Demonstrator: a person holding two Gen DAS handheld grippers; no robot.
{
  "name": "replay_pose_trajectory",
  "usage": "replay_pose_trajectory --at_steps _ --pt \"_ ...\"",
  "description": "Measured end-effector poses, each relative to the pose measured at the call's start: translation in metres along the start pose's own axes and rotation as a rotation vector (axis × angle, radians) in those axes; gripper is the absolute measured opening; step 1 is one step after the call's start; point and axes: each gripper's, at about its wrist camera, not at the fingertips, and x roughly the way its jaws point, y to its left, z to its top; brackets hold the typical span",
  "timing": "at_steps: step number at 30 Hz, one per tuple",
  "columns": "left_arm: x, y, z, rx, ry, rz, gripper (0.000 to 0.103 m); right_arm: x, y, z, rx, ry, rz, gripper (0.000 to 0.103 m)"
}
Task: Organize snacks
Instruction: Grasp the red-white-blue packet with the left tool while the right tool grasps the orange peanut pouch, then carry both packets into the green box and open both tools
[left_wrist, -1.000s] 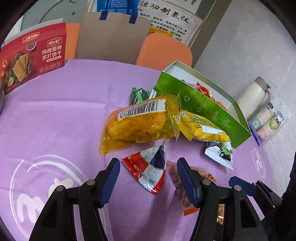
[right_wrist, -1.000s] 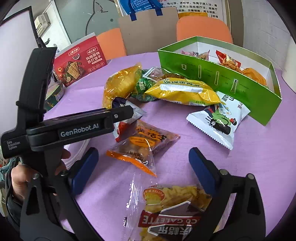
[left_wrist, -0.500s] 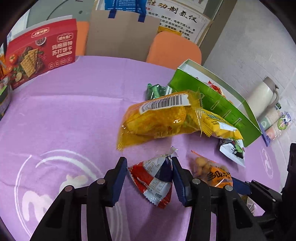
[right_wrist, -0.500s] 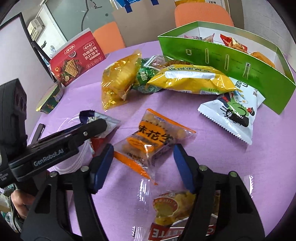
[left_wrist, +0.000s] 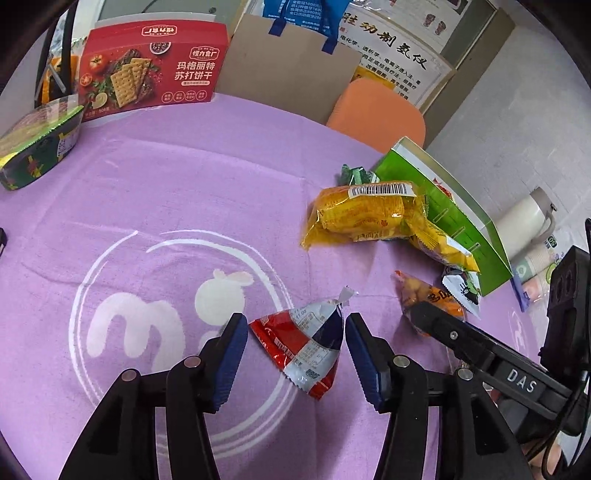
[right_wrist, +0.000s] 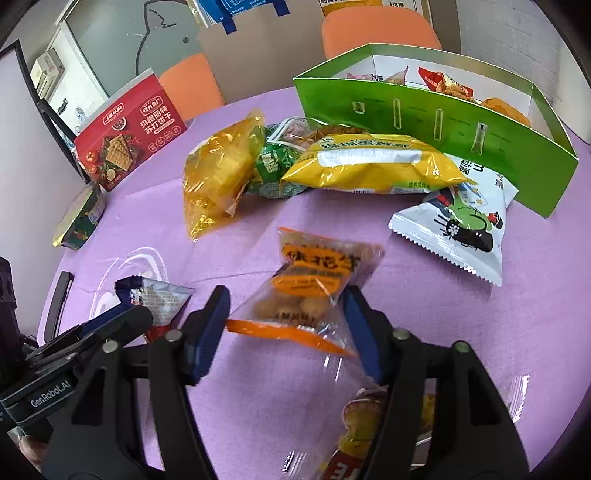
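Clenching a clear, orange-edged peanut packet — right tool; left tool released.

An office or meeting room: a round bench under a purple printed cloth, orange padded chairs drawn up to it, and a framed printed notice on the wall behind.

Red cracker box, far left of the left gripper: "玛格丽特 苏打饼干". Wall notice beyond it: "驻动制氢仪". Right device's arm, beside the left gripper: "DAS". Left device's arm, left of the right gripper: "GenRobot.AI". Orange packet between the right gripper's fingers: "花生", first character unclear. Remaining print is illegible.
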Motion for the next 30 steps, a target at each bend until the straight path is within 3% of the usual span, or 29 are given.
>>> replay_pose_trajectory --at_steps 9,21,23,27,28,29,30 --pt "-0.006 -0.012 0.005 0.059 -0.025 -0.007 0.057 -0.01 0.003 -0.008 -0.054 -0.02 0.04 0.059" --pt "0.019 -0.018 0.008 0.113 0.011 0.072 0.06 -0.038 0.001 -0.009 -0.066 -0.088 0.094 0.059" --pt "0.021 -0.021 0.007 0.146 0.006 0.095 0.045 -0.042 -0.001 -0.009 -0.065 -0.098 0.098 0.059" --pt "0.02 -0.022 0.004 0.151 -0.003 0.095 0.044 -0.052 -0.007 -0.008 -0.063 -0.122 0.105 0.059" --pt "0.018 -0.021 0.003 0.14 -0.003 0.09 0.041 -0.055 -0.01 -0.007 -0.057 -0.131 0.104 0.059" --pt "0.016 -0.021 0.003 0.136 -0.005 0.084 0.028 -0.058 -0.014 -0.006 -0.046 -0.142 0.104 0.059" --pt "0.013 -0.023 0.003 0.134 -0.006 0.078 0.028 -0.061 -0.017 -0.005 -0.036 -0.151 0.103 0.059"
